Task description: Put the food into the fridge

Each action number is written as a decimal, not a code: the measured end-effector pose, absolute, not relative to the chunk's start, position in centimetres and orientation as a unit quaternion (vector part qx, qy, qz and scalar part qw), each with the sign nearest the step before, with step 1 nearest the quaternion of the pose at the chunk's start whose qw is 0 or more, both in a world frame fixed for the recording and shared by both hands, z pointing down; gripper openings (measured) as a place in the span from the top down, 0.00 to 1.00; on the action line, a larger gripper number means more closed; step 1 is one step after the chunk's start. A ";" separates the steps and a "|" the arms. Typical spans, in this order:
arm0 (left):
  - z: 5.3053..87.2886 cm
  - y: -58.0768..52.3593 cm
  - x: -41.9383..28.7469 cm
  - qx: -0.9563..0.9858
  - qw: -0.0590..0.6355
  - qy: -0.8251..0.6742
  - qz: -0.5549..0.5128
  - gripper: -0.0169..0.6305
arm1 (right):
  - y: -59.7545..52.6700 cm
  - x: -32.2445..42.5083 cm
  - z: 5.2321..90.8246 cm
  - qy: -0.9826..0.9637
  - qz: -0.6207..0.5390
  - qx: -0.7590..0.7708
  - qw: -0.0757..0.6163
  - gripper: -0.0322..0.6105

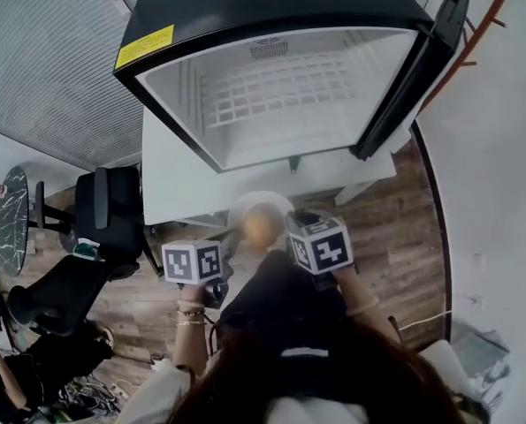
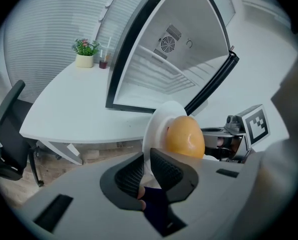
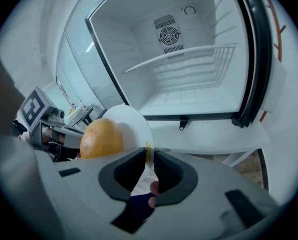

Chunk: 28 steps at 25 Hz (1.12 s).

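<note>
Fridge (image 1: 271, 95) up top is waiting while my left gripper (image 2: 146, 156) and right gripper (image 3: 149, 154) are pinching the plate (image 2: 156, 121); tipping would drop the food (image 2: 185, 136).

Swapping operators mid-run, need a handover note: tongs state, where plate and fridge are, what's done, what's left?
Left tongs: shut on one side of the round white plate's rim.
Right tongs: shut on the opposite side of the rim.
The round yellow-orange food item sits on the plate, which is held in the air in front of the black-framed fridge on the white table.
Done: the fridge door is open and the plate is up in both tongs.
Left: carry the plate inside, probably onto the wire shelf, release both tongs, then withdraw.
</note>
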<state>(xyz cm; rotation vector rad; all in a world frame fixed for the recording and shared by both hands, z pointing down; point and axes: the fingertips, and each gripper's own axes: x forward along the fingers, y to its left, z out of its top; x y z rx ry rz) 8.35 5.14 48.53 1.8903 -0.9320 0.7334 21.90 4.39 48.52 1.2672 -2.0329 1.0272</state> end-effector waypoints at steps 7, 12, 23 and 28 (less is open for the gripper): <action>47.5 3.1 9.8 0.774 0.436 -0.357 0.288 0.91 | 2.6 23.4 46.7 -0.745 0.371 0.489 0.260 0.86; 46.8 1.1 10.7 0.786 0.424 -0.342 0.293 0.91 | 0.7 24.3 46.0 -0.737 0.370 0.505 0.256 0.86; 45.8 -2.5 12.1 0.811 0.399 -0.303 0.303 0.91 | -1.9 25.6 44.6 -0.710 0.366 0.554 0.235 0.86; 45.7 -3.3 12.3 0.811 0.391 -0.308 0.308 0.91 | -2.5 25.8 44.2 -0.708 0.360 0.562 0.231 0.86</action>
